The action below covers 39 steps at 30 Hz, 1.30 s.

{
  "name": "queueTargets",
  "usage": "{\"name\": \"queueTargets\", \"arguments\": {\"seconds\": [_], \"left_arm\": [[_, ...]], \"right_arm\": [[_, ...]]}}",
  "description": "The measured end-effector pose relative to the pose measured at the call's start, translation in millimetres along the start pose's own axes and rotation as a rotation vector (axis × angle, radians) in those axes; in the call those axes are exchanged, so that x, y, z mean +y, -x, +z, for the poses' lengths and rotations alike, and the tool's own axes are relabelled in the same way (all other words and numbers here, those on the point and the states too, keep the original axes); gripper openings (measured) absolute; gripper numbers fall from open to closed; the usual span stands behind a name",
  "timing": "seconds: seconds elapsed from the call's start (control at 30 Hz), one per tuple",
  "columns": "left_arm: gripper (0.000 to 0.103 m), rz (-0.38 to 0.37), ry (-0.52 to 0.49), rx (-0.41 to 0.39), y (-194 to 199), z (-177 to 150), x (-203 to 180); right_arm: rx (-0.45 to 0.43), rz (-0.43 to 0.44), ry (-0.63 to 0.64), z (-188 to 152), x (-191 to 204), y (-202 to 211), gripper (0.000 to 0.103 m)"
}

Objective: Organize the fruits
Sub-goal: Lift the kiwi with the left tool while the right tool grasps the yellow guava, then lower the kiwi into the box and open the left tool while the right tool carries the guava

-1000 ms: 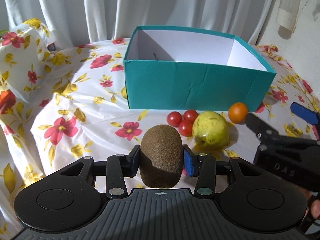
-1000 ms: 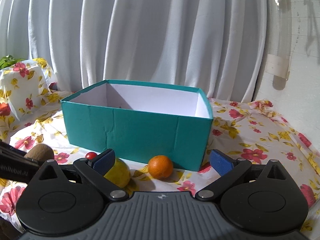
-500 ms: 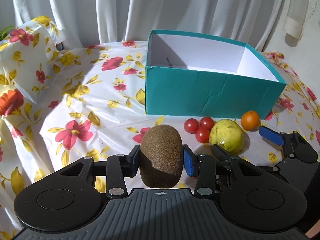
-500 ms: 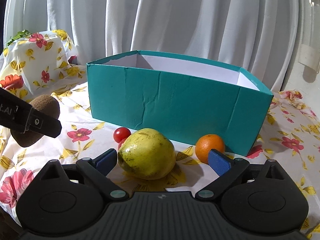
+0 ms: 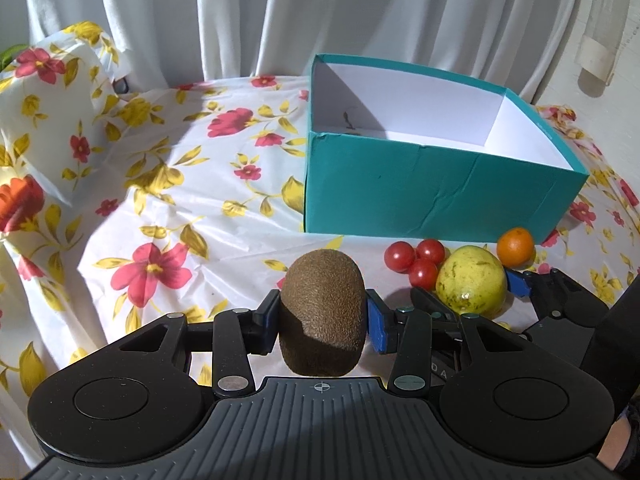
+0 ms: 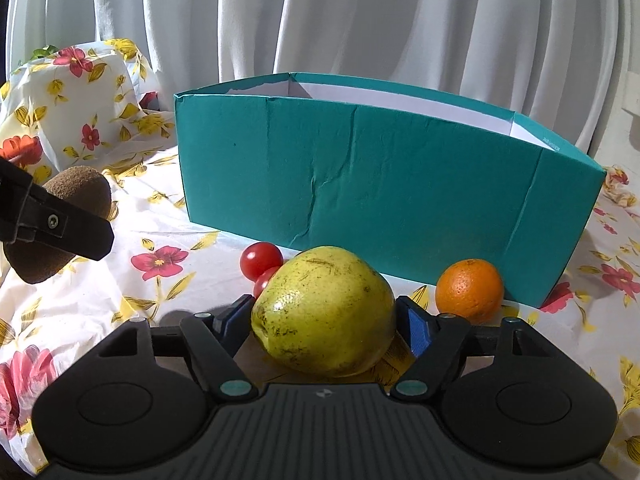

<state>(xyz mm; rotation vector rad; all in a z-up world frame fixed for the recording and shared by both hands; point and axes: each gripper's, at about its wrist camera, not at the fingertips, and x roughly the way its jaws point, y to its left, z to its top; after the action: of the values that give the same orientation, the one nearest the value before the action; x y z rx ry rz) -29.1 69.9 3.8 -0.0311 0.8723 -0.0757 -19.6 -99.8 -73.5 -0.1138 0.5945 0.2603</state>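
Observation:
A brown kiwi is held above the flowered cloth with my left gripper shut on it; the right wrist view shows the kiwi at the left behind a left finger. A yellow-green guava rests on the cloth in front of the teal box. My right gripper is closing its jaws around it, and both blue pads meet its sides. The left wrist view shows the guava and right gripper at lower right.
Three cherry tomatoes lie just left of the guava, and a small orange sits to its right against the box wall. The box is open with a white inside. White curtains hang behind. A cloth-covered lump rises at far left.
My right gripper came down and forward over the guava, and its jaws narrowed from wide open onto the fruit's sides. The left gripper drifted slightly, still holding the kiwi.

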Motion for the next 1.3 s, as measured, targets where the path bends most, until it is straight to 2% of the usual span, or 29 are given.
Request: {"name": "queueTargets", "arguments": {"seconds": [0.1, 0.17, 0.33, 0.47, 0.6, 0.8, 1.3], "left_arm": [[0.048, -0.006, -0.003, 0.002, -2.0, 1.6, -0.2], [0.048, -0.009, -0.007, 0.004, -3.0, 2.1, -1.0], [0.048, -0.011, -0.010, 0.014, -4.9, 3.3, -3.5], [0.048, -0.007, -0.013, 0.011, -3.2, 6.0, -5.0], [0.048, -0.007, -0.019, -0.003, 1.5, 11.0, -8.9], [0.048, -0.020, -0.043, -0.036, 10.8, 26.6, -22.6], [0.048, -0.040, -0.162, -0.182, 36.9, 81.3, -73.2]], "right_arm": [[-0.004, 0.002, 0.001, -0.9, -0.4, -1.3, 0.072], [-0.012, -0.002, -0.005, -1.2, -1.9, -1.9, 0.067], [-0.017, 0.013, 0.004, -1.3, -4.7, -1.7, 0.066], [0.007, 0.018, -0.053, 1.4, -12.3, 2.3, 0.066], [-0.006, 0.006, -0.066, 5.7, -20.2, 16.4, 0.066], [-0.058, -0.022, -0.094, 21.0, -36.6, 42.7, 0.066], [-0.174, -0.135, -0.157, 44.8, -69.6, 87.8, 0.066]]}}
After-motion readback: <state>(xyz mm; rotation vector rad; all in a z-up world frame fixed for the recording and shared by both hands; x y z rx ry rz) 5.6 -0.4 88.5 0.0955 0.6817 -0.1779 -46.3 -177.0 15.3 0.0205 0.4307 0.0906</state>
